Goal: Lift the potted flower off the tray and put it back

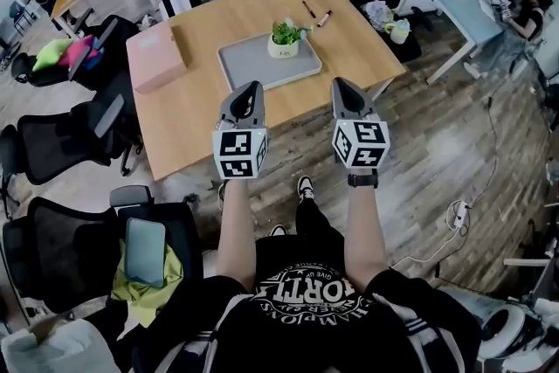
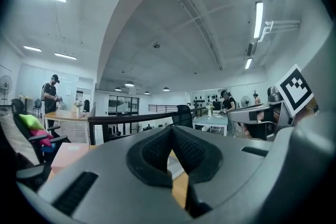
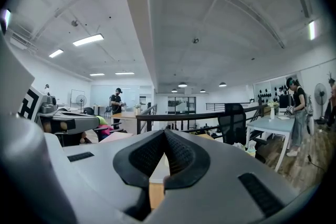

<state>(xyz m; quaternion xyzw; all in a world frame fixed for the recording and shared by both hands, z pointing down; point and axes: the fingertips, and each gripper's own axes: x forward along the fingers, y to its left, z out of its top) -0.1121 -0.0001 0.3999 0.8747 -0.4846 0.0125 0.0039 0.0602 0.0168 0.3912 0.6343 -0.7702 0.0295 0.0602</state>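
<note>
In the head view a small white pot with a green plant (image 1: 284, 39) stands on a grey tray (image 1: 253, 65) in the middle of a wooden table (image 1: 201, 113). My left gripper (image 1: 251, 88) hovers over the table's near part, just short of the tray's near edge, shut with nothing in it. My right gripper (image 1: 342, 86) is level with it to the right, also shut and empty. Both point at the table. In the left gripper view the black pads (image 2: 157, 152) meet at their tips; in the right gripper view the pads (image 3: 149, 155) do the same.
A pink box (image 1: 157, 57) lies on the table's left part; two markers (image 1: 316, 15) lie behind the tray. Black office chairs (image 1: 65, 144) crowd the left. A white-blue table (image 1: 463, 4) stands at right. People stand at far tables.
</note>
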